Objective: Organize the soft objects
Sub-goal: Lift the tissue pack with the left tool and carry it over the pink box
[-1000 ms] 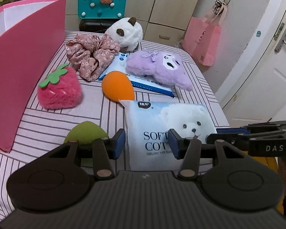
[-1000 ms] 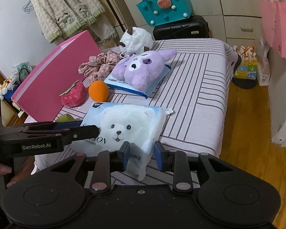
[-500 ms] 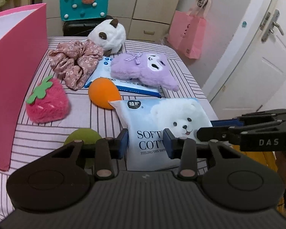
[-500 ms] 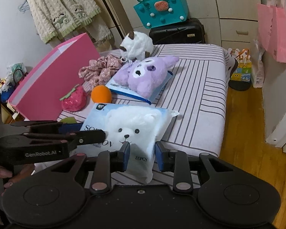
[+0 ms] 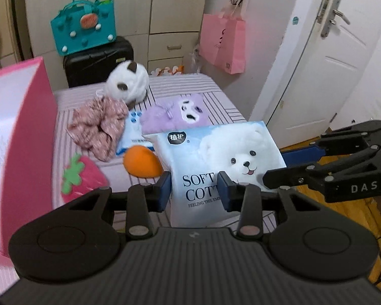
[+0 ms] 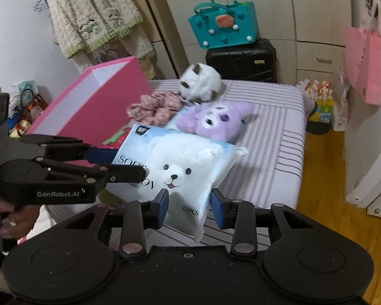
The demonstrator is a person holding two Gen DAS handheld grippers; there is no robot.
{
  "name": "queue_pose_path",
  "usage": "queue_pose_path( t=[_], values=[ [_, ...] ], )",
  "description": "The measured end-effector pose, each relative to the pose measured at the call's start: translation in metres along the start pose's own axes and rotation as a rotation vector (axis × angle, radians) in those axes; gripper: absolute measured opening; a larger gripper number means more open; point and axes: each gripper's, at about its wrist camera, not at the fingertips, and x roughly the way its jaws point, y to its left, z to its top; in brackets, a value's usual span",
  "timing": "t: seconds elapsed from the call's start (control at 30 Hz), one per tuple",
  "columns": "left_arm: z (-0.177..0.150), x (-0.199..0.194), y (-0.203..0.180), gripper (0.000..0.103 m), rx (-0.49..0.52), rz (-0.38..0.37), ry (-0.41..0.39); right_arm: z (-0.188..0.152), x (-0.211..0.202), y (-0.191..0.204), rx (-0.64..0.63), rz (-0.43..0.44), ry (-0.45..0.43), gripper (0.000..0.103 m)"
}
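Left wrist view: the left tongs (image 5: 194, 187) reach forward over the near edge of the bed (image 5: 216, 94), jaws partly closed on the lower edge of the tissue pack (image 5: 216, 162), both pads touching its sides. The pack is tilted up, its far end raised above the orange sponge (image 5: 142, 164) and the purple plush (image 5: 176, 113). The right tongs (image 5: 274, 167) come in from the right and meet the pack's right side. The pink box (image 5: 17, 139) stands open at the left, close beside the strawberry plush (image 5: 81, 178); the scrunchie (image 5: 99, 127) and white plush (image 5: 128, 85) lie farther back. Right wrist view: the right tongs (image 6: 189, 204) are partly closed on the pack's (image 6: 180, 167) lower corner, pads pressing both sides. The left tongs (image 6: 129, 167) enter from the left, held by a hand (image 6: 10, 218), and grip the pack's left edge. Bare striped bedding lies to the right of the pack, up to the bed's (image 6: 279, 137) right edge and the wooden floor (image 6: 322, 172).
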Motion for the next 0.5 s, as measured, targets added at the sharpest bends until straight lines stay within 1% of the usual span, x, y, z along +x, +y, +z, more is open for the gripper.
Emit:
queue_pose_path(
  t=[0.2,0.33,0.5],
  values=[
    [0.004,-0.028,0.017,0.038,0.051,0.0,-0.009,0.012,-0.003,0.03,-0.057,0.022,0.009,0.048],
    [0.006,-0.045,0.032,0.038,0.05,-0.008,0.014,0.023,-0.001,0.05,-0.087,0.02,0.019,0.049],
    [0.009,-0.075,0.051,0.038,0.047,0.029,-0.017,0.039,-0.001,0.082,-0.145,0.053,0.018,0.051]
  ],
)
